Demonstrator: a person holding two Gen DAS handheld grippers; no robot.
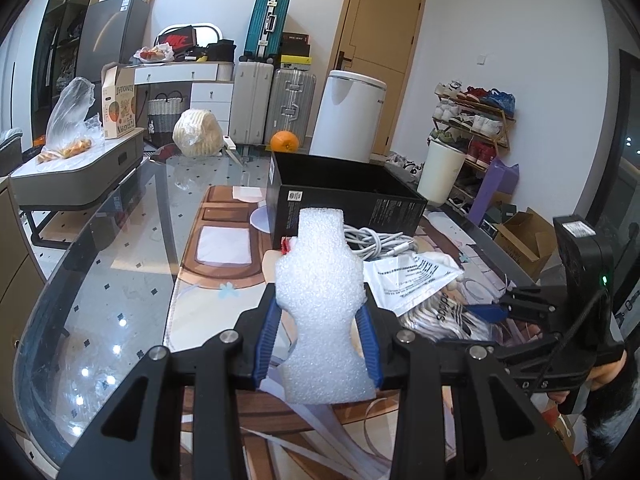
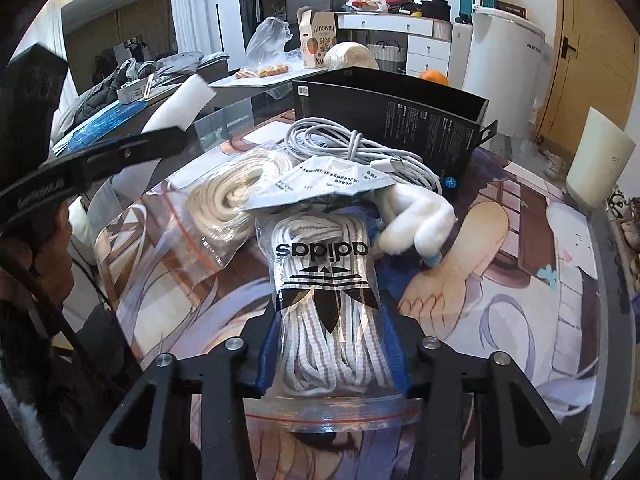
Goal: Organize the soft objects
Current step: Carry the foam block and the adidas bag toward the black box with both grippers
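My left gripper [image 1: 320, 312] is shut on a white foam piece [image 1: 320, 300] and holds it above the printed mat. My right gripper [image 2: 330, 312] is shut on a clear zip bag of white laces marked adidas [image 2: 326, 280]; the bag also shows in the left wrist view [image 1: 436, 316]. An open black box [image 1: 348, 192] stands ahead on the table, also in the right wrist view [image 2: 400, 120]. Before it lie a coiled white cable [image 2: 344, 144], a printed white bag [image 2: 328, 184], a second bag of cream laces [image 2: 228, 200] and a white plush piece [image 2: 416, 220].
The glass table [image 1: 112, 272] carries a printed mat [image 2: 500, 264], an orange [image 1: 284, 142], a wrapped pale bundle [image 1: 198, 132] and a grey case [image 1: 76, 172] with a carton and plastic bag. A white bin, suitcases and a shoe rack stand behind.
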